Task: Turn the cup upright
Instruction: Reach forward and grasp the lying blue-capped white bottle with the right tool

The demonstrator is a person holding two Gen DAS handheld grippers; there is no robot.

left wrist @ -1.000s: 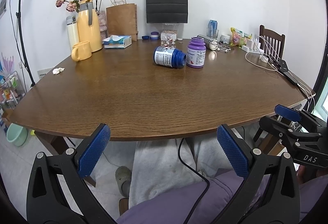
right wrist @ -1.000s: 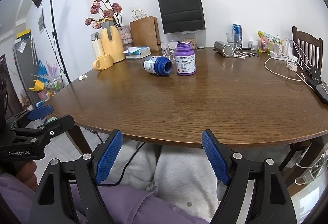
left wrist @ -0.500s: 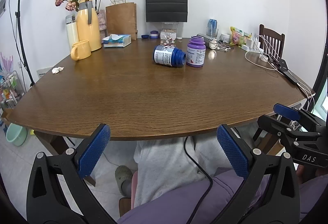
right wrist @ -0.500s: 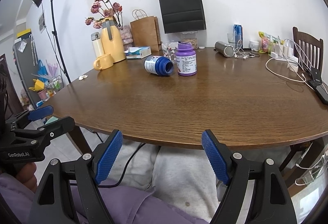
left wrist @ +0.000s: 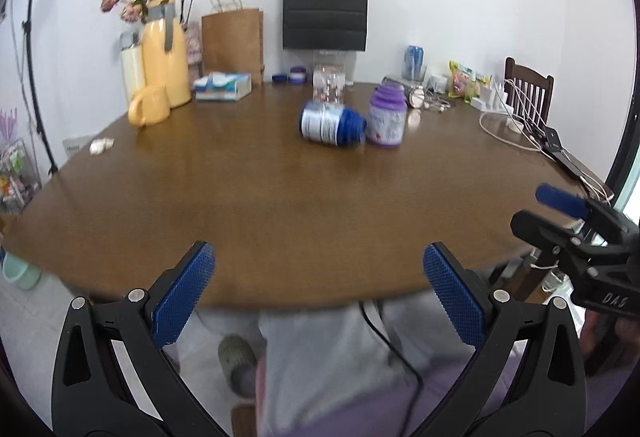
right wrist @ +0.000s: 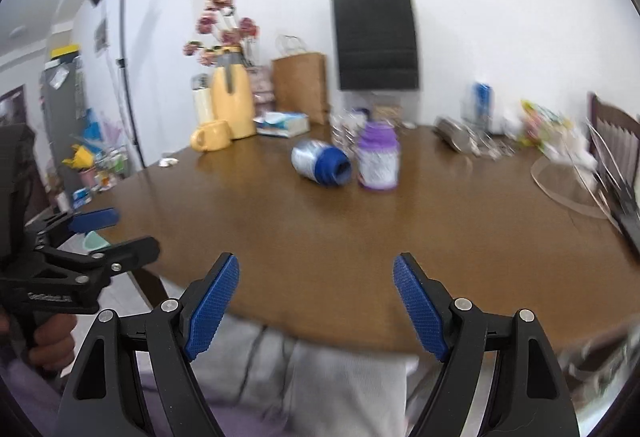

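A blue-capped white container (left wrist: 332, 127) (right wrist: 320, 167) lies on its side near the middle of the brown table (left wrist: 240, 197) (right wrist: 440, 237), its cap end turned toward me. Touching or nearly touching it on the right, a purple bottle (left wrist: 386, 121) (right wrist: 378, 161) stands upright. My left gripper (left wrist: 318, 261) is open over the table's near edge, far short of the container. My right gripper (right wrist: 316, 265) is open too, also at the near edge, with nothing between its fingers. Both views are motion-blurred.
A yellow mug (left wrist: 148, 111), a yellow jug (left wrist: 164, 69) and a tissue box (left wrist: 222, 87) stand at the back left. Paper bags (left wrist: 234, 37) lean on the wall. Cables (left wrist: 516, 125) and a chair (left wrist: 528, 93) are at the right. A person's legs (left wrist: 320, 357) are below the table edge.
Both grippers have moved forward over the table's near edge, so the table and the container look larger. The right view has tilted. The container and the bottle have not moved.
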